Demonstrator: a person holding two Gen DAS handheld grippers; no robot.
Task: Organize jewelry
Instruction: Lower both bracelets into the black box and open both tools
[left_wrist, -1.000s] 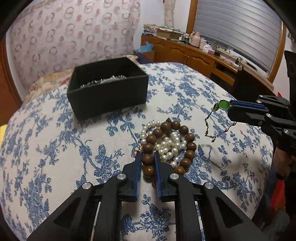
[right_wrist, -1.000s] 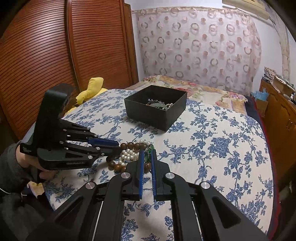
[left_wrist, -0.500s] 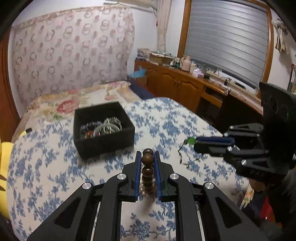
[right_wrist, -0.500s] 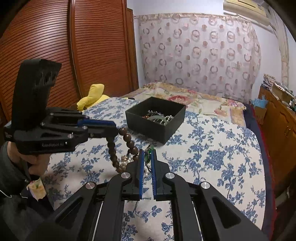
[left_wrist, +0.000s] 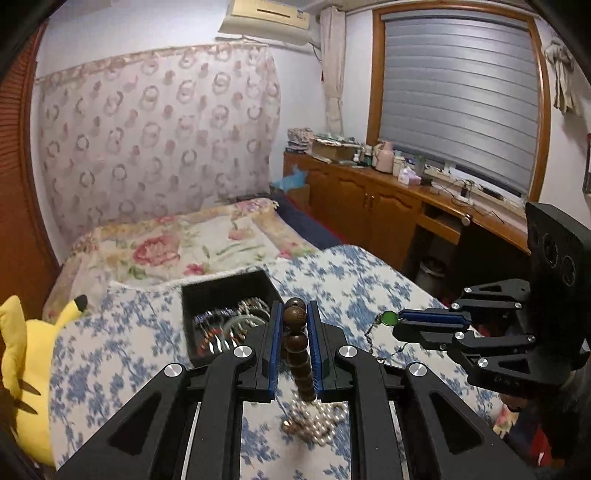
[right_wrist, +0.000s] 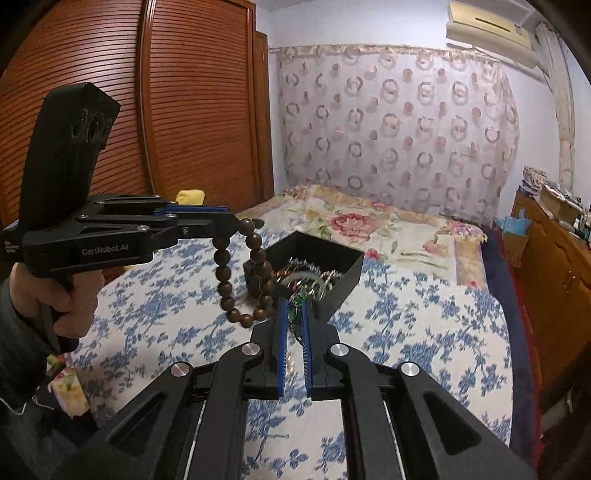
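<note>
My left gripper (left_wrist: 294, 314) is shut on a brown wooden bead bracelet (left_wrist: 297, 343), which hangs in a loop in the air in the right wrist view (right_wrist: 243, 280). My right gripper (right_wrist: 294, 306) is shut on a thin chain necklace with a green stone (left_wrist: 388, 318), also lifted; the stone shows between its tips (right_wrist: 297, 303). A black jewelry box (left_wrist: 225, 295) holding several pieces stands on the blue floral cloth ahead of both grippers (right_wrist: 351, 273). A pearl strand (left_wrist: 317, 424) lies on the cloth below my left gripper.
A yellow plush toy (left_wrist: 22, 369) lies at the left edge of the bed. A wooden sideboard (left_wrist: 388, 206) with clutter runs along the right. A brown slatted wardrobe (right_wrist: 166, 110) stands on the left.
Both grippers have risen from the cloth. The wooden bracelet came up off the pearl strand in my left gripper, and the green-stone chain rose with my right gripper toward the box.
</note>
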